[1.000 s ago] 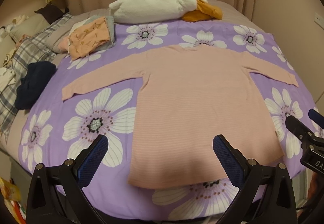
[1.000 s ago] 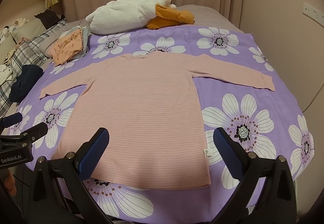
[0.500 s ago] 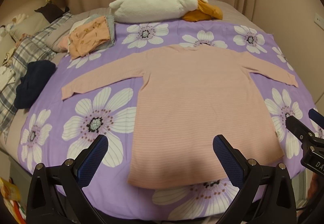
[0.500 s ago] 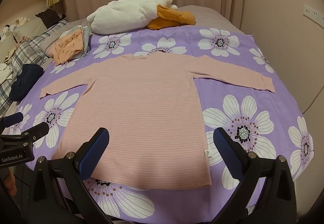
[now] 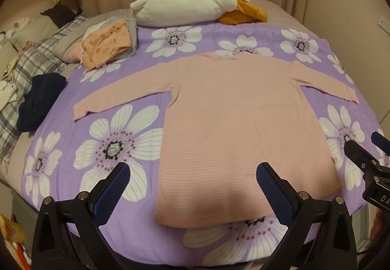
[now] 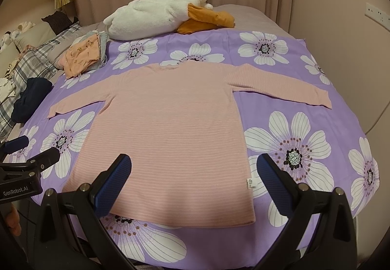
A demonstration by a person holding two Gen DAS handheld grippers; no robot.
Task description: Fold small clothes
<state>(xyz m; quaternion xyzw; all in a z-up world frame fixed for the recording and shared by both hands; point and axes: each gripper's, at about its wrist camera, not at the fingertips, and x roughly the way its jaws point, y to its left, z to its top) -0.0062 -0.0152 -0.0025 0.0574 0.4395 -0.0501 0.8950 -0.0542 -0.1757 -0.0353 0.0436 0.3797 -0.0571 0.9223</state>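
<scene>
The pink long-sleeved top [image 5: 238, 123] lies flat and unfolded mid-bed on the purple flowered sheet [image 5: 126, 145], sleeves out left and right, while the left gripper [image 5: 192, 187] and right gripper [image 6: 193, 179] hover at its near hem, fingers spread and empty, so folding hasn't begun.

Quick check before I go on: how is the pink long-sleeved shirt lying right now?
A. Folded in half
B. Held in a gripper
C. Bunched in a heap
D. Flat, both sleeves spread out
D: the pink long-sleeved shirt lies flat on the purple flowered sheet, a sleeve out to each side, untouched.
</scene>
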